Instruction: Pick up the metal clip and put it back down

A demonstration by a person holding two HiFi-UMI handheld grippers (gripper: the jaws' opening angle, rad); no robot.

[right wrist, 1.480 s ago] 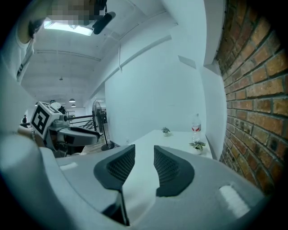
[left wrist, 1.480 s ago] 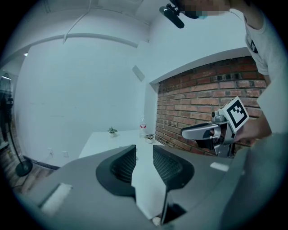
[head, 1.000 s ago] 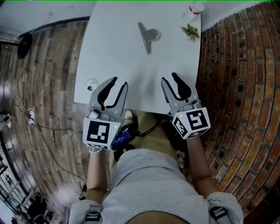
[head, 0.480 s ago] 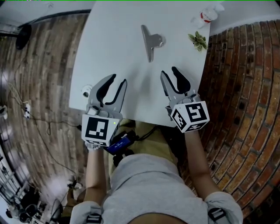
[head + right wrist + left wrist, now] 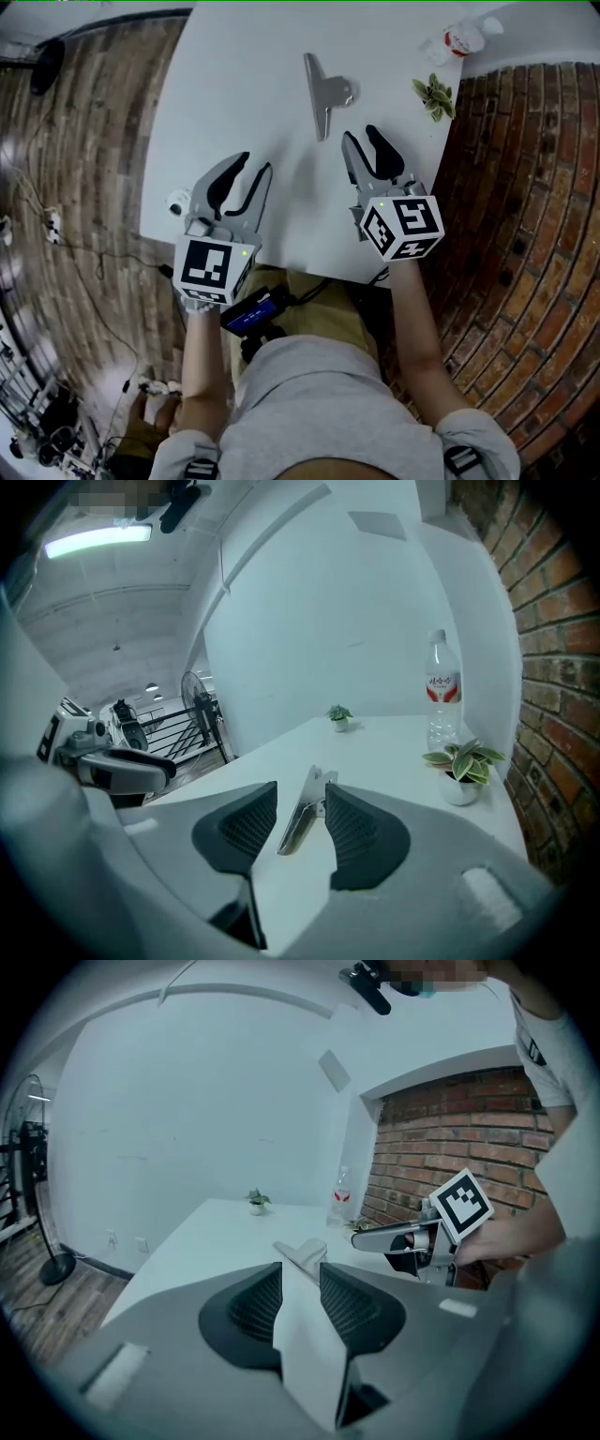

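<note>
Since 1 second ago the left gripper (image 5: 258, 164) and the right gripper (image 5: 358, 134) have both come forward from the near edge of the white table (image 5: 244, 84) and now sit well over its top, closer to the 1 metal clip (image 5: 326, 92). The clip lies on the tabletop, untouched, its narrow end pointing back toward the person. That end is just ahead of the right gripper and a little to its left, near the fingertips but apart from them. Both of the 2 grippers have their jaws spread, with only bare tabletop between the pads. In the right gripper view the clip shows through the gap, farther along the table. In the left gripper view it shows beyond the jaw tips. At the table's far right, beside the brick wall (image 5: 525, 187), stand 1 water bottle (image 5: 459, 39) with red on its label and 1 potted plant (image 5: 433, 94). A 2nd, smaller potted plant (image 5: 339, 716) stands at the far end. 1 small white round thing (image 5: 176, 202), too small to identify, sits at the table's left edge beside the left gripper. 1 standing fan (image 5: 192, 705) is on the floor beyond the table.
</note>
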